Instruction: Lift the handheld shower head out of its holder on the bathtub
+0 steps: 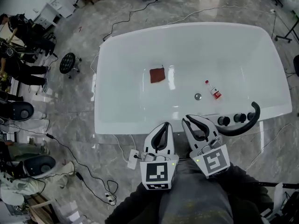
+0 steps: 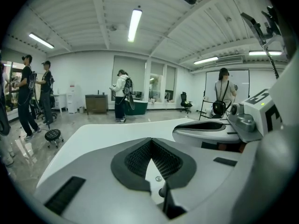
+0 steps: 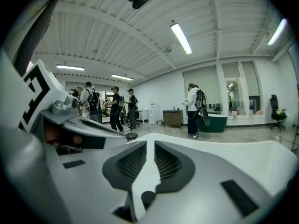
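The white bathtub [image 1: 117,120] fills the middle of the head view. At its near right rim a black curved shower head [image 1: 246,121] rests beside two black knobs [image 1: 231,119]. My left gripper [image 1: 163,125] hovers over the near rim with its jaws closed tip to tip and nothing between them. My right gripper [image 1: 189,120] is just right of it, a short way left of the knobs. In the right gripper view, the right gripper [image 3: 150,144] shows a thin gap between its pads with nothing in it. The left gripper [image 2: 150,141] looks across the tub rim [image 2: 88,136].
Inside the tub lie a red-brown cloth [image 1: 157,75], a round drain [image 1: 198,96] and a small bottle [image 1: 214,91]. On the marble floor are cables, a power strip [image 1: 132,158] and a black stool [image 1: 67,62]. Several people stand at the far left.
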`<state>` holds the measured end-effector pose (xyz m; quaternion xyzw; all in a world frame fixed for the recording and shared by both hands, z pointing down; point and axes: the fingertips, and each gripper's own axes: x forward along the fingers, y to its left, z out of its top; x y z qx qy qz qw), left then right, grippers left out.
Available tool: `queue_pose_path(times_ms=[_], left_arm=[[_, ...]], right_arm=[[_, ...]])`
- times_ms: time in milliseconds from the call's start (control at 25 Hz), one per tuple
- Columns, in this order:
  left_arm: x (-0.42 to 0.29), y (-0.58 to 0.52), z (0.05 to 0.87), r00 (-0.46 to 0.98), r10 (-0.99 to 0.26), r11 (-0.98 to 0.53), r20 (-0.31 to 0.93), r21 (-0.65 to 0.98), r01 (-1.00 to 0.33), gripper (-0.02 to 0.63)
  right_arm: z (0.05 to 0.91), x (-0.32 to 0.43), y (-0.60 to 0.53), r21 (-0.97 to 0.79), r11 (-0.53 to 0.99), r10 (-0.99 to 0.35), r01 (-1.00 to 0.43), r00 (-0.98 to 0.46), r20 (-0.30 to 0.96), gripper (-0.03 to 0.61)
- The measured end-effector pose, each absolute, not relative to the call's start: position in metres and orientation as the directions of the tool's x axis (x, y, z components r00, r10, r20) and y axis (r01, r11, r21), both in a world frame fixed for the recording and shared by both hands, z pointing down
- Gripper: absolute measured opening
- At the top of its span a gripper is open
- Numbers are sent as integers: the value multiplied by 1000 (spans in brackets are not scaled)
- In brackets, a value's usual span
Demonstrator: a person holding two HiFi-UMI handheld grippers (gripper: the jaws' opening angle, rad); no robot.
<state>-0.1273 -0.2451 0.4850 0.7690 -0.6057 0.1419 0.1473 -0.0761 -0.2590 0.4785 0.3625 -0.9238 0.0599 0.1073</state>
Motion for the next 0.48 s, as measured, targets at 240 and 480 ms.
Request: queue_pose_path(times_ms=[240,480], left_arm=[[-132,-256,507,266,-883,-262,386,64,-963,3],[-141,-265,529,263,-881,-255,394,74,-964,3]], right_arm=[[497,-89,-266,22,731,-668,-682,-708,230,112],[521,-99,-271,31,742,-654,-669,-714,251,155]])
